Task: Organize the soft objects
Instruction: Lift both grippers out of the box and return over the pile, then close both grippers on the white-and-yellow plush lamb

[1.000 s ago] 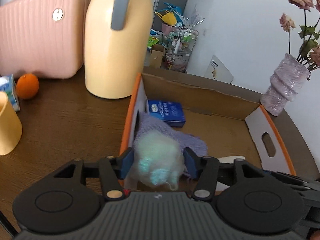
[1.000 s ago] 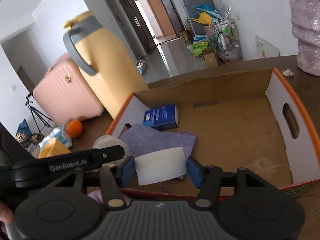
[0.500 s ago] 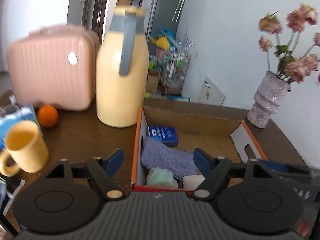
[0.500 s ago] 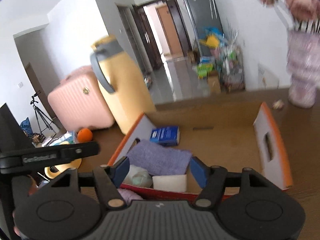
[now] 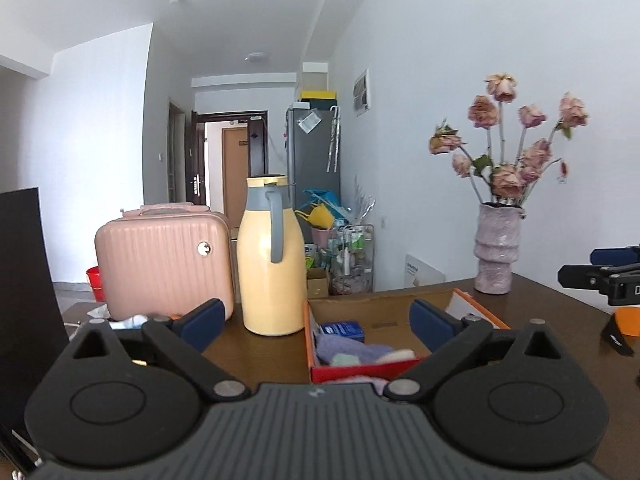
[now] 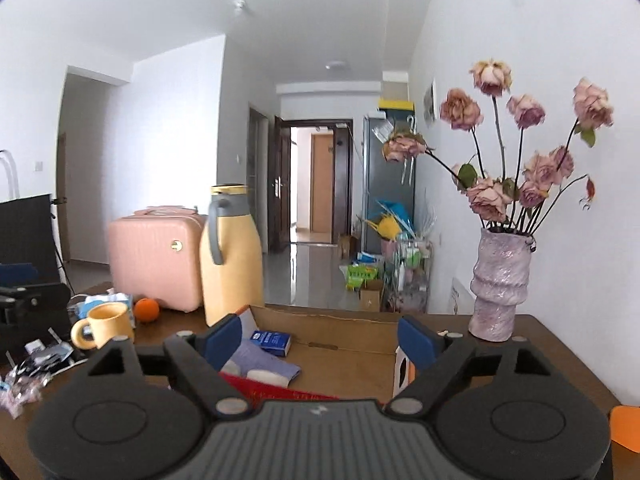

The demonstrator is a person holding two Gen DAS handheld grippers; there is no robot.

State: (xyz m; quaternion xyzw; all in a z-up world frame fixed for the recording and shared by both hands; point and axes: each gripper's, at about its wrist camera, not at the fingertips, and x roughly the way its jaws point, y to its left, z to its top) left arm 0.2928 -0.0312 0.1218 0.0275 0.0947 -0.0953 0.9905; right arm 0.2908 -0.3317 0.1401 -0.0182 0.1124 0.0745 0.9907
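— What sort of room is it?

— White walls and a white ceiling with a round lamp in it. Daylight fills the place.

— And further back?

— A hallway with a glossy grey floor runs to an open dark door frame, with a brown door beyond. A grey fridge stands by the right wall, a cluttered wire rack in front of it.

— Furniture?

— A dark wooden table.
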